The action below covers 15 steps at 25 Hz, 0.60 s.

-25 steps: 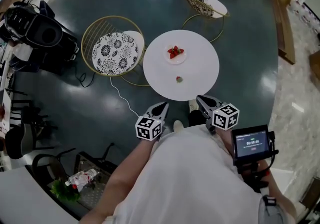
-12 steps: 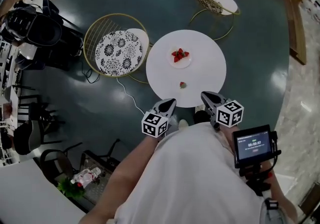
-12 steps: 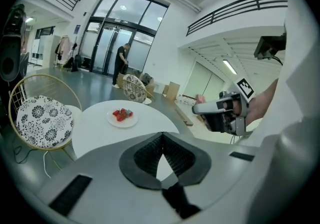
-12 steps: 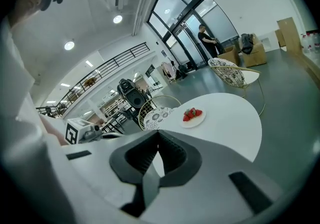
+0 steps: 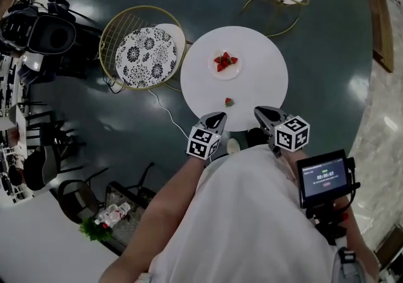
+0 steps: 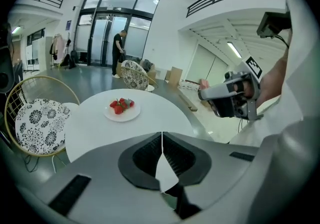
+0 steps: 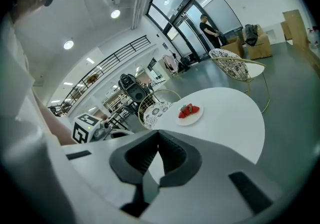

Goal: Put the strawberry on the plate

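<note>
We haven't grabbed it yet: the strawberry (image 5: 229, 102) lies on the tabletop (image 5: 261, 77), near the plate (image 5: 217, 74). Our left tongs (image 5: 218, 116) and right tongs (image 5: 259, 111) are both closed, empty.

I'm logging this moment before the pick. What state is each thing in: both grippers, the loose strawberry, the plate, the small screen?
left gripper: shut, nothing between its jaws.
right gripper: shut, nothing between its jaws.
loose strawberry: lying on the table, off the plate, untouched.
plate: on the table, holding a pile of strawberries.
small screen: lit.
</note>
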{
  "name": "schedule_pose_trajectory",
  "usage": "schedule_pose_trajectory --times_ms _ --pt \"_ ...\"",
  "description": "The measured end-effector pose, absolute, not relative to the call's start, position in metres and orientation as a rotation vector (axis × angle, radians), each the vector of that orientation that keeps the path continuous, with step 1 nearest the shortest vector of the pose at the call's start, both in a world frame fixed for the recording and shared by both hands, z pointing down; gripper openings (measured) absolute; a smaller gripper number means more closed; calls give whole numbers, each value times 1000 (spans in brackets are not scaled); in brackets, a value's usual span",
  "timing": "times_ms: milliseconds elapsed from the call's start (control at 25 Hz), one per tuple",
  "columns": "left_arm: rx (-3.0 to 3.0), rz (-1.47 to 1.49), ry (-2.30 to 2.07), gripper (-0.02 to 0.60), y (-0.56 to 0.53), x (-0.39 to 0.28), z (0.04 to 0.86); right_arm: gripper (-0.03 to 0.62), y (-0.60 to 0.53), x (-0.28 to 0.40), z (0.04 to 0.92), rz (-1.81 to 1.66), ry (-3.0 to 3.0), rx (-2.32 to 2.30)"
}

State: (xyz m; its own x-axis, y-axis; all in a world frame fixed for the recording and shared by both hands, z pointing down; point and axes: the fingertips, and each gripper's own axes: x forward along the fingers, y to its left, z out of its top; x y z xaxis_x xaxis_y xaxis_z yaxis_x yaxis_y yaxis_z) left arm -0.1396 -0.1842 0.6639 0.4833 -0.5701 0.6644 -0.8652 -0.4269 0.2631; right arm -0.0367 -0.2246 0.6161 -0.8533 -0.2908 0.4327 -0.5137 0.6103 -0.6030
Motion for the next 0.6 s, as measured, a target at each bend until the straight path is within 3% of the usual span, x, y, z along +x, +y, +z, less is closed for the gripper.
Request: schedule_pose_trajectory --times_ms 400,480,600 --pt "2129 843 -1138 8 -191 -134 685 6 -222 -43 616 1087 -2545 581" --pt "2122 913 -1121 58 -190 -134 695 6 -223 -40 616 1096 -2542 583" --pt "2134 1008 -1079 63 -190 -132 705 6 -223 -36 618 1114 -2536 597"
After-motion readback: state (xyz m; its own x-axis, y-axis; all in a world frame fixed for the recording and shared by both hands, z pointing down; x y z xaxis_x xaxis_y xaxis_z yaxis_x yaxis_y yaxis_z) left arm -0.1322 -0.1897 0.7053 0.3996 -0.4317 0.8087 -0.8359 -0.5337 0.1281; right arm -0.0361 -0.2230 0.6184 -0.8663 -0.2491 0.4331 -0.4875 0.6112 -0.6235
